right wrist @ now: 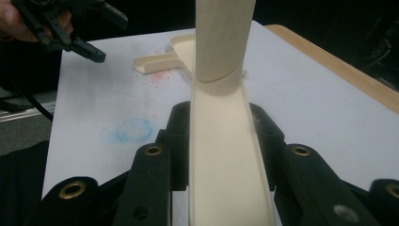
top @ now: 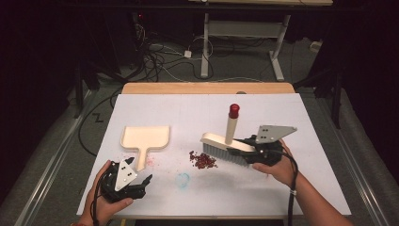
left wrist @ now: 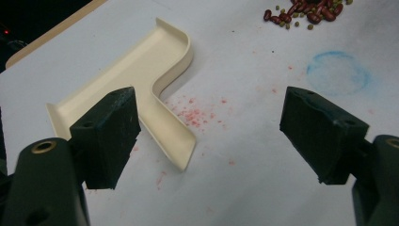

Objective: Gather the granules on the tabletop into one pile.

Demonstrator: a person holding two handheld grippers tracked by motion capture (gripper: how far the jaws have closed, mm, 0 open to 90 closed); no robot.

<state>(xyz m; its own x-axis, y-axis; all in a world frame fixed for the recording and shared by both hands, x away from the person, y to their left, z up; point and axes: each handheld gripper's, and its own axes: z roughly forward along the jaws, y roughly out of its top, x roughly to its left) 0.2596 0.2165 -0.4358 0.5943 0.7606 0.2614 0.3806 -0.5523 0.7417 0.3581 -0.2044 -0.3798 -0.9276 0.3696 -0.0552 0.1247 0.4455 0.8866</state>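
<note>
A cream brush (top: 225, 142) with a red-capped handle is sitting pinched in the right gripper (top: 258, 149); the left gripper (top: 141, 184) is hanging spread. One dustpan (top: 145, 138), one bean pile (top: 203, 160).

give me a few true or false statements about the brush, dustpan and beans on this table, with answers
1. The right gripper is shut on the brush. True.
2. The left gripper holds the dustpan by its handle. False: its jaws stand open and apart from the dustpan, which lies flat on the table.
3. The beans lie in a small pile beside the brush's bristles. True.
4. The beans are already in the dustpan. False: the dustpan holds none; the pile sits on the table to its right in the high view.
5. The brush's handle ends in a red tip. True.
</note>
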